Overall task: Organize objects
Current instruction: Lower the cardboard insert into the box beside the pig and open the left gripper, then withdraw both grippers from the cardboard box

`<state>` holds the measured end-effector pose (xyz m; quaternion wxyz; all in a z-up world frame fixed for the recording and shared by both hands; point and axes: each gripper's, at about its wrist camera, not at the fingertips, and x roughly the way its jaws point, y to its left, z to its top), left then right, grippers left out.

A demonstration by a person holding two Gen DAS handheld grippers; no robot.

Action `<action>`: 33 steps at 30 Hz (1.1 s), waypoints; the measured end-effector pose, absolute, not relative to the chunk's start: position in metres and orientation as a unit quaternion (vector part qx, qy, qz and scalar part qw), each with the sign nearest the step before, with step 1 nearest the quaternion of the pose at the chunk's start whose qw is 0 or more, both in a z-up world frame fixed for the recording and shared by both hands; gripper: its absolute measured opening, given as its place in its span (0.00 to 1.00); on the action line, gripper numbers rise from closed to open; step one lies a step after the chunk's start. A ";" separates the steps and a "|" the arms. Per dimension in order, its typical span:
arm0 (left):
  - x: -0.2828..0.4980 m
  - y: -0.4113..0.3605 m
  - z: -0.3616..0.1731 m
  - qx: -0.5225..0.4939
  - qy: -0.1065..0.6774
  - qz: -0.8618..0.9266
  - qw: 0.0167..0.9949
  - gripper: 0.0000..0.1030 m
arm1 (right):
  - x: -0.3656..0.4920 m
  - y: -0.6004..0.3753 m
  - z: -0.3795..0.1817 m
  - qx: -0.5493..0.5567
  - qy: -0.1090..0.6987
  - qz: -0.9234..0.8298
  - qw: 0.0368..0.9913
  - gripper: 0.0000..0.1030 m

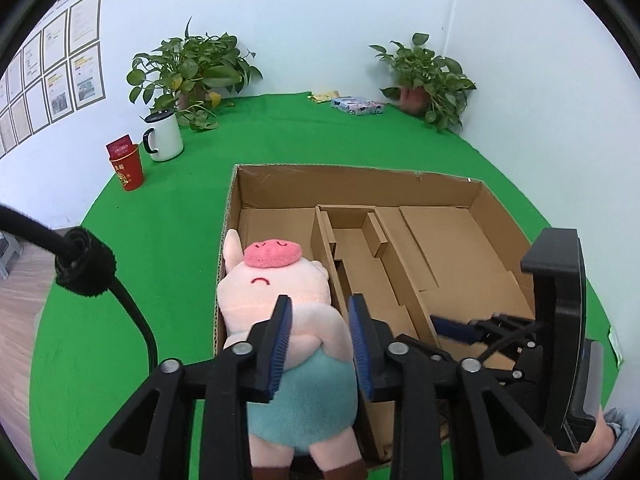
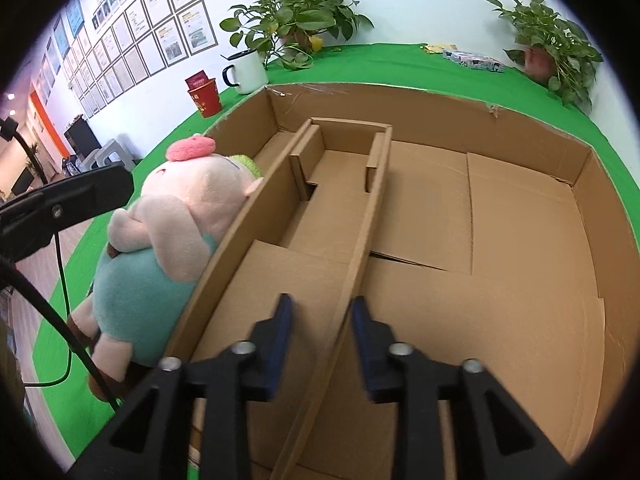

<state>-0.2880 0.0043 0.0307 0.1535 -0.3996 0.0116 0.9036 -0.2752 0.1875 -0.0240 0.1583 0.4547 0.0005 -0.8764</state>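
Between the left gripper's (image 1: 318,334) parted fingers (image 1: 280,340), lower centre of frame, lies the plush pig (image 1: 280,312), pads not pressing, in the cardboard box's (image 1: 360,176) leftmost compartment. Right gripper (image 2: 322,334) fingers released, straddling a cardboard divider (image 2: 360,248), grasping nothing.

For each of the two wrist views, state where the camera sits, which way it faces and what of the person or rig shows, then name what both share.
Left wrist view: sits on the left gripper, angled down over the pink plush pig in teal overalls lying in the brown cardboard divider box; the right gripper shows at the right.
Right wrist view: sits on the right gripper, angled down at a cardboard partition wall; the left rig's black body shows at the left.
Shared: pig, box, white enamel mug, red paper cup, green tablecloth.
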 end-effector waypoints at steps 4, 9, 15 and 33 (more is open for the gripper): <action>-0.264 0.000 0.032 -0.394 0.006 0.909 0.136 0.45 | -0.250 0.183 0.003 0.405 0.017 -0.903 0.143 0.69; -0.209 -0.004 0.041 -0.318 -0.010 0.942 0.103 0.79 | -0.201 0.189 0.024 0.338 0.051 -0.934 0.101 0.79; -0.141 0.017 0.044 -0.283 -0.001 0.956 0.083 0.91 | -0.145 0.222 0.020 0.341 0.066 -0.935 0.066 0.79; -0.059 0.070 0.043 -0.311 -0.006 0.944 0.109 0.91 | -0.067 0.272 0.022 0.320 0.005 -0.947 0.033 0.81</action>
